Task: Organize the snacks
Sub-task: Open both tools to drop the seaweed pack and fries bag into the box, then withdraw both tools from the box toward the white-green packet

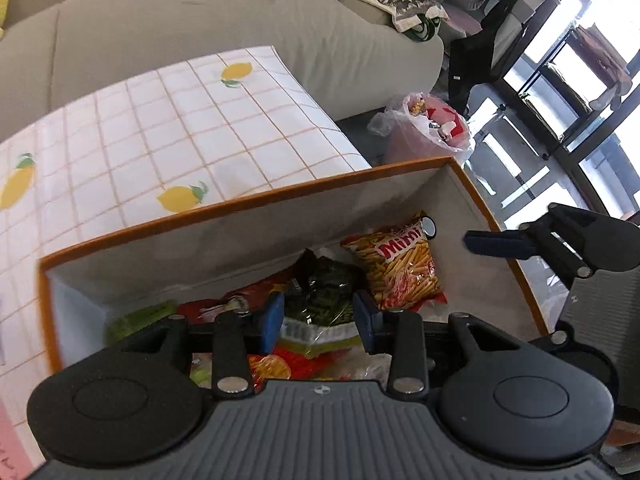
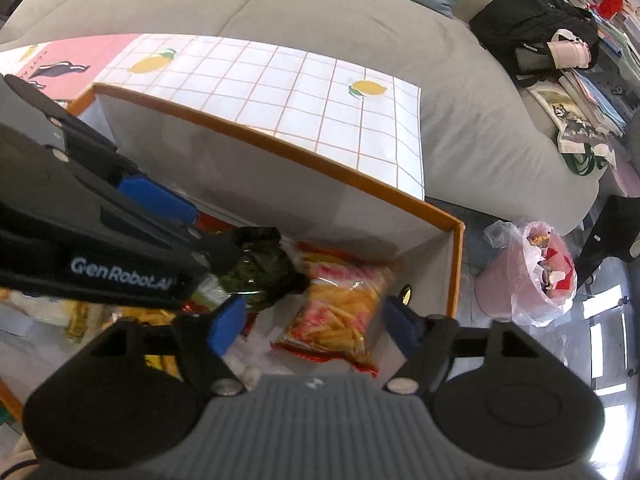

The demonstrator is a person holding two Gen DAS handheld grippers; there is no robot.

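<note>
Two grippers work over one orange-rimmed storage box (image 1: 248,204). Left gripper (image 1: 318,316) sits inside the box opening, its blue pads (image 1: 270,314) on either side of a dark green snack packet (image 1: 328,284); the pads appear to pinch the packet's clear lower edge, though actual contact is hard to confirm. In the right wrist view the same packet (image 2: 260,268) hangs at the left gripper's tip, above the box floor. Right gripper (image 2: 314,320) is spread wide with nothing between its fingers, hovering over the box's 3 o'clock end. Directly beneath it lies a red-and-yellow bag of potato sticks (image 2: 340,312), resting against the box's right wall. In the left wrist view that bag (image 1: 396,264) leans at 1 o'clock from the green packet. Other red, yellow and green wrappers (image 1: 224,308) cover the floor toward 9 o'clock. Beyond the box, at 12 o'clock, a lemon-print tablecloth (image 2: 280,84) covers the table. Farther out stands a grey sofa (image 2: 320,12). A pink bin (image 2: 528,276) with a plastic liner stands on the floor at 3 o'clock.
</note>
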